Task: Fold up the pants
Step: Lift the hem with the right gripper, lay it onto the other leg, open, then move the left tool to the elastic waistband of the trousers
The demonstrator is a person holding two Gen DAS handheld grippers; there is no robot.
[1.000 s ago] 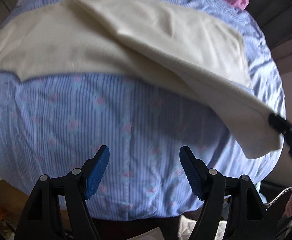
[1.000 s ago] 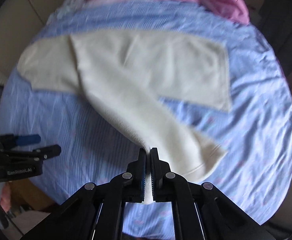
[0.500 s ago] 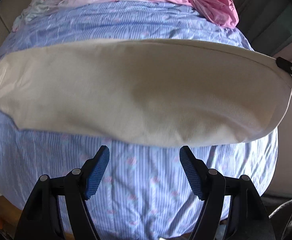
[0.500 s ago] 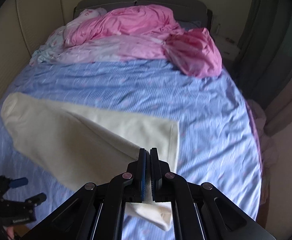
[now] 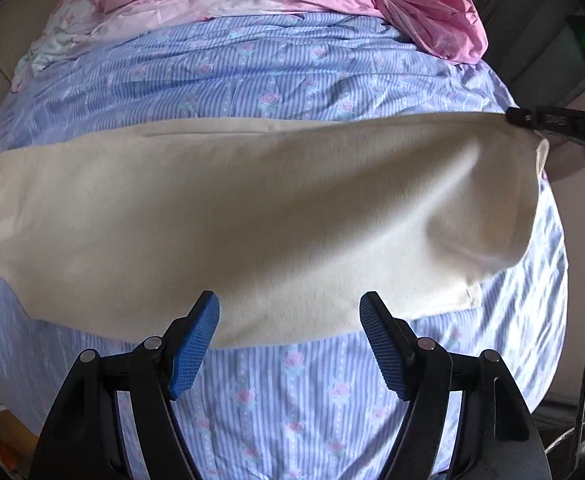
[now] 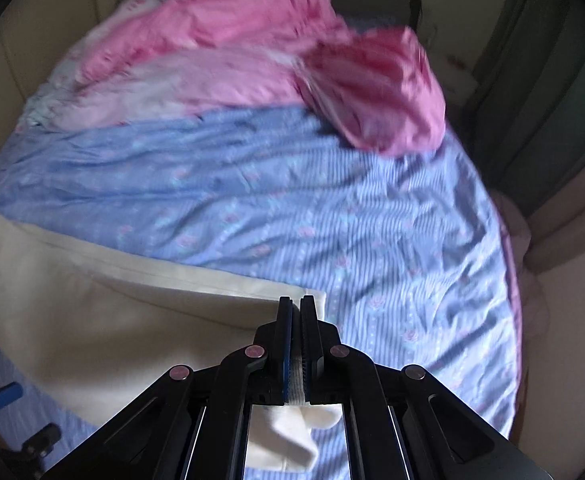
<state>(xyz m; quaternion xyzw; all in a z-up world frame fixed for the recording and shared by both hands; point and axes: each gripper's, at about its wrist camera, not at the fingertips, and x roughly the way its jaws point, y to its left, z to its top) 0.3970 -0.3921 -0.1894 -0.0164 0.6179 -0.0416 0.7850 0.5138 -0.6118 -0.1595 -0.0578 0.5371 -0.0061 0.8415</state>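
Left wrist view: the cream pants (image 5: 252, 216) are laid across the blue striped bedsheet (image 5: 292, 392), one leg drawn over the other so the edges can be matched. The cuff is pinched by the clamped right gripper (image 6: 296, 320). The left gripper (image 5: 290, 340) is held wide, empty, above the near fold.

I can read no text, label or number anywhere. The bedsheet (image 5: 292, 72) under me carries only stripes and small printed roses, no lettering. On my right gripper (image 5: 524, 118), seen at the right edge from my left wrist camera, there is a faint pale marking on the black finger, too blurred to make out as letters.
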